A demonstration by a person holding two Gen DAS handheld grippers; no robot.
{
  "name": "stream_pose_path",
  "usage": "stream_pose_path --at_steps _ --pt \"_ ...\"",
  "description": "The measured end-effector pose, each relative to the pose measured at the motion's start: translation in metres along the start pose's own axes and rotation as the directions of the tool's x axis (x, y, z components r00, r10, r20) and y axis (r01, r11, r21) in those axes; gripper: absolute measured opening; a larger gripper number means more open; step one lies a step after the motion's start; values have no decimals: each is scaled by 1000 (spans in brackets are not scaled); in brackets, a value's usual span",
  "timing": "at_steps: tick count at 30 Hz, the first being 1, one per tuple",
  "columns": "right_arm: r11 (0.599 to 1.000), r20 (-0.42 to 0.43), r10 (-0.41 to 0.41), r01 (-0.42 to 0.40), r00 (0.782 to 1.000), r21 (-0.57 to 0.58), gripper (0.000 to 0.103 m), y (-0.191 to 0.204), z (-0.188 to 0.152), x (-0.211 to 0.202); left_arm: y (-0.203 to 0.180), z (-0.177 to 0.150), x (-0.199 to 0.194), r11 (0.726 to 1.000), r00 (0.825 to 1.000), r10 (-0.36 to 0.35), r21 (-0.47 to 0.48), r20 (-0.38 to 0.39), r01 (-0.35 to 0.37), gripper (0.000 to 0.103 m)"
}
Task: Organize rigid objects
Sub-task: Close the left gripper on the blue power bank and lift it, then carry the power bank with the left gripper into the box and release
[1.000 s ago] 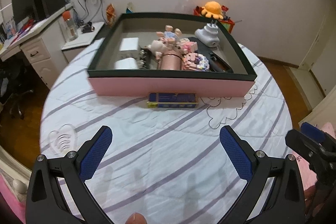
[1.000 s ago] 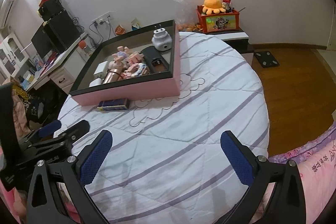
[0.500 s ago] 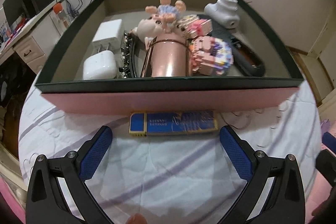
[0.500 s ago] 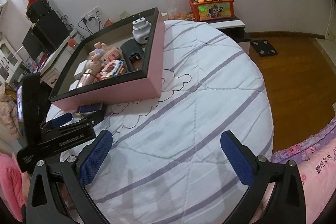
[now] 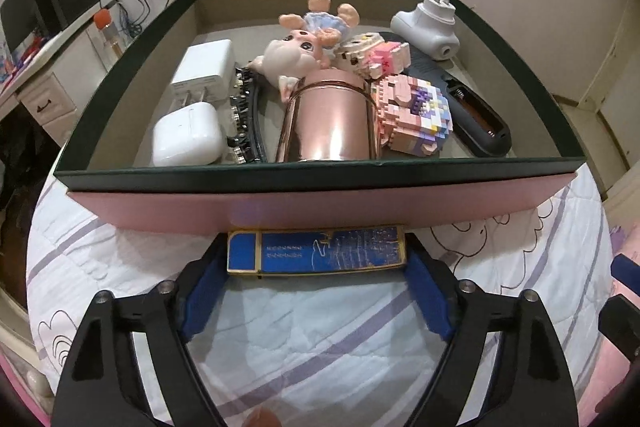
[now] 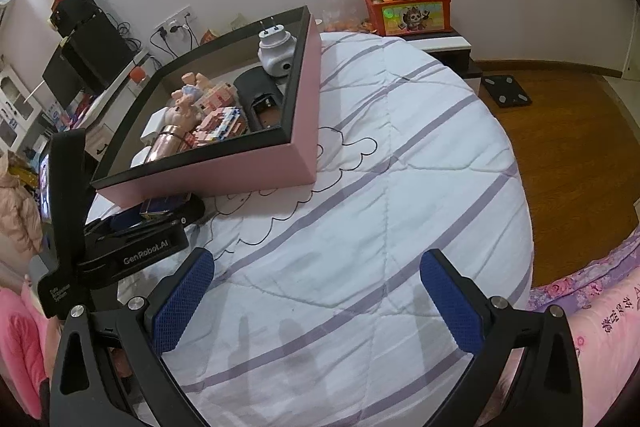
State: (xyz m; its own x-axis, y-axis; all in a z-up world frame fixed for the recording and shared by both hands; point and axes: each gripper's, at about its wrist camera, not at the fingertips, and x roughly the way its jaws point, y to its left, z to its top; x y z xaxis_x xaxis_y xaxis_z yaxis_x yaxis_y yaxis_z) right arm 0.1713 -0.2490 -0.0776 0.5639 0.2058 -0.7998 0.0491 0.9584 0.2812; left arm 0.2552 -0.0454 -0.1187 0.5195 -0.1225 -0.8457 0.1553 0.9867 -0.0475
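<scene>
I am watching the left gripper [image 5: 316,267] closing around a flat blue box with gold edging [image 5: 316,253], which is lying on the striped white quilt [image 5: 320,339] at the lower centre of the left wrist view, tight against the pink outer wall of the open box [image 5: 320,211]. Its blue pads [image 5: 200,291] are sitting at the two short ends of the blue box, but I cannot tell whether they are pressing on it yet. The blue box is carrying gold print that I cannot read. Inside the open box, in the upper half of that view, I am seeing a white earbud case [image 5: 186,143], a white charger [image 5: 204,69], a rose-gold tin [image 5: 330,123], a pink toy figure [image 5: 298,55], a pink brick-built figure [image 5: 414,119], a dark oblong device [image 5: 472,111] and a white plug adapter [image 5: 426,29]. In the right wrist view the right gripper [image 6: 316,303] is standing spread wide over bare quilt at the bottom, pinching nothing. At the left of that view, the left gripper's black body is reading "GenRobot.AI"; a smaller label on it is too small to read.
</scene>
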Motion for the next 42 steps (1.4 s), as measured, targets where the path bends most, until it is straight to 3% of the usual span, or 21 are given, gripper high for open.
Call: stream_pose_path --at_steps 10,18,27,42 --pt "1000 23 -7 7 1000 -8 103 8 -6 -15 6 -17 -20 1000 1000 -23 -10 10 23 84" --pt "1000 37 4 -3 999 -20 103 16 -7 -22 14 -22 -59 1000 999 -5 -24 52 6 84" --pt "999 64 10 -8 998 -37 103 22 5 -28 24 6 -97 999 990 -4 -40 141 10 84" --pt "995 120 22 -10 992 -96 103 42 75 -7 25 66 -69 999 985 -1 -41 172 8 84"
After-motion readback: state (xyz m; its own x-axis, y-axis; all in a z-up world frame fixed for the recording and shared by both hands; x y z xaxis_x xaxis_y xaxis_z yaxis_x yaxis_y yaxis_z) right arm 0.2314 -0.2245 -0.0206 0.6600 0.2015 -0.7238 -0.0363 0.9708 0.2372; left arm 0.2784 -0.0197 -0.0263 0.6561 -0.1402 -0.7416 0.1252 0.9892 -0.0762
